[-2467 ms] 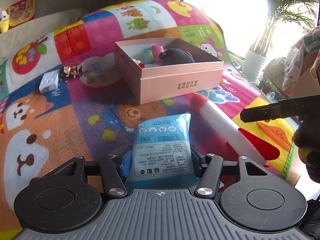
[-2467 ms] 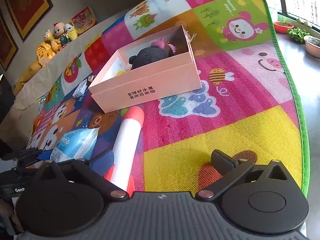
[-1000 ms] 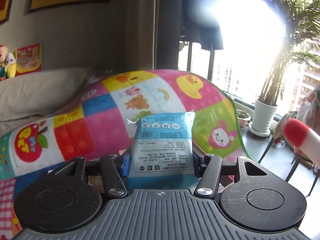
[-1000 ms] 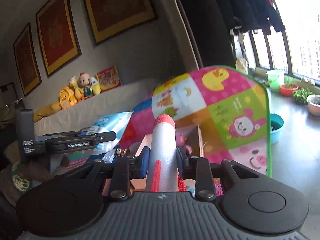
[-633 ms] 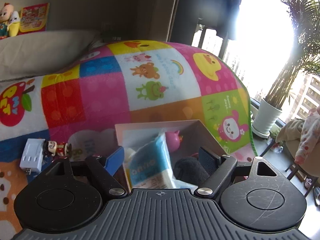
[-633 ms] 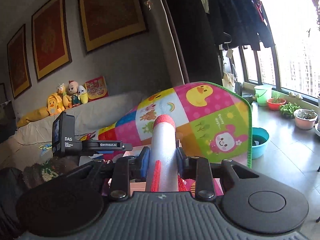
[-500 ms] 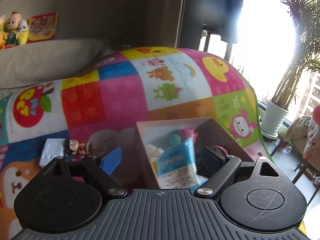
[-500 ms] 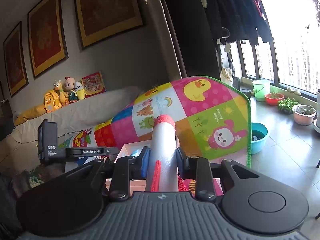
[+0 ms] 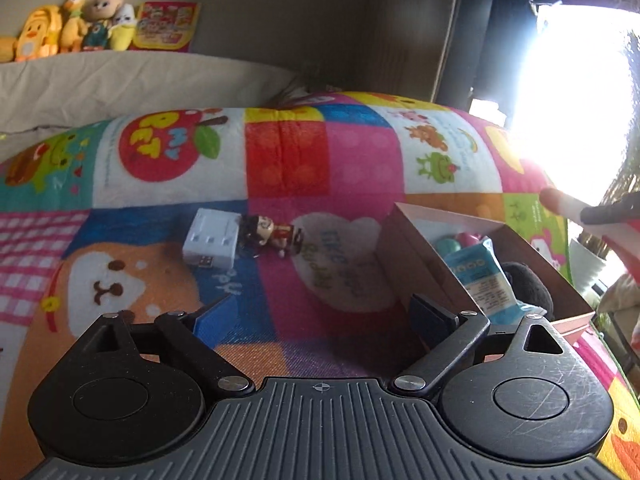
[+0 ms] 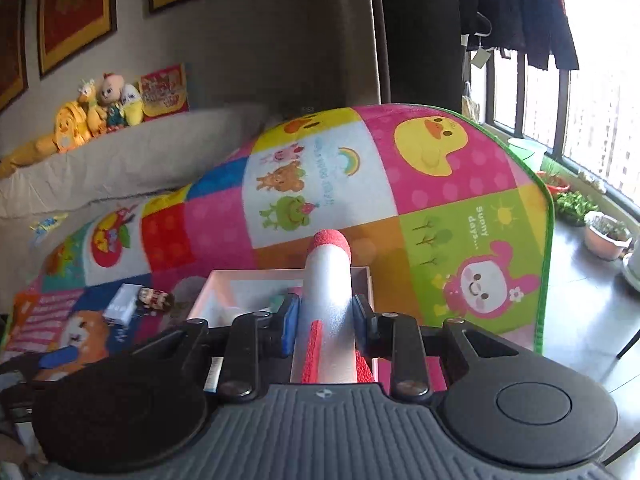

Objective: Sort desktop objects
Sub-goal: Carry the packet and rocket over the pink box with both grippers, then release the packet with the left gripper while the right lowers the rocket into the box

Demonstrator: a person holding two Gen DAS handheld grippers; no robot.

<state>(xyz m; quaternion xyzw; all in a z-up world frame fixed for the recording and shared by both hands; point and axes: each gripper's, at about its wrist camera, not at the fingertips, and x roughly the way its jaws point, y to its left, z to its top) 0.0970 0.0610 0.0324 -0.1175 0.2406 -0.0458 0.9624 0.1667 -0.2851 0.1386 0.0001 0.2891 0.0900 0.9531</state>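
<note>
Your left tongs (image 9: 320,316) are opening, with the jaws spread wide and nothing between them; only the colourful play mat (image 9: 288,168) shows in the gap; your right tongs (image 10: 326,318) are narrowed onto the white foam rocket (image 10: 328,280), whose body is pinched between the blue pads with the red nose pointing forward and up past the fingertips. Just beyond your left tongs, at their right side, stands the pink box (image 9: 424,264), open at the top; the blue tissue packet (image 9: 484,276) lies tilted inside it against a dark fuzzy thing (image 9: 528,286), with a teal egg-shaped toy (image 9: 448,245) further in. From your right wrist view the same pink box (image 10: 224,288) sits directly under and ahead of the rocket, so the rocket is held above its open top. On the mat to the left of the box, well apart from both tongs, a white adapter (image 9: 210,240) lies flat, and a small figurine (image 9: 276,236) lies on its side touching it. In your left view the rocket's red tip (image 9: 550,199) and a dark finger of the right tongs reach in from the right edge, above the box. Behind the mat, plush toys (image 9: 72,24) line a ledge under framed pictures (image 10: 72,16).
</note>
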